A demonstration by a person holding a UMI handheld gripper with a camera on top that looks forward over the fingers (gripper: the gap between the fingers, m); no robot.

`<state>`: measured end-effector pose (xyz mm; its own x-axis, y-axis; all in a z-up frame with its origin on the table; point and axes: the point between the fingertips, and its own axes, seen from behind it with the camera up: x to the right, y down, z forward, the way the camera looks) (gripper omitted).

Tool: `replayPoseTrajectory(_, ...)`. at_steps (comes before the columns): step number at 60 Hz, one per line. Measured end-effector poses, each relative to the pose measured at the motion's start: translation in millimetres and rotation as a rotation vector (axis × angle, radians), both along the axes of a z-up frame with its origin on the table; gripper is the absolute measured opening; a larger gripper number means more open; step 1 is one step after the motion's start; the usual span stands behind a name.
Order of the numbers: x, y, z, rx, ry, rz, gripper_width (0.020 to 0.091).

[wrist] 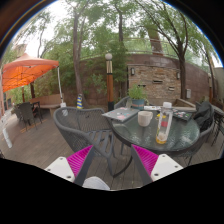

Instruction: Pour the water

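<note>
1. I see a patio with trees, an orange canopy (27, 70) and a round glass desk (150, 132).
2. My jaws are open, holding nothing.
3. A cup (145, 118) stands on the desk, well beyond the jaws; pouring hasn't begun, I judge.

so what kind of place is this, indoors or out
Outdoors, likely a garden patio or cafe terrace: a round glass table with metal chairs, an orange canopy, tall trees and a brick wall. The gripper hangs open before the table, holding nothing.
</note>
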<state>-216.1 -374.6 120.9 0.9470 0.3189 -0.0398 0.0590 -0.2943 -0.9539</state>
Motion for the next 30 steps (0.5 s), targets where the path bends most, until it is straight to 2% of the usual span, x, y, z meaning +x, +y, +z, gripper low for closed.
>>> replayPoseTrajectory(15,32,31,-9,0.007,0.009,-0.069,0.0821)
replayPoseTrajectory(23,80,71,-19,0.025,0.012,-0.130,0.0818)
replayPoseTrajectory(30,140,107,-23,0.059,-0.009,-0.225,0.0821)
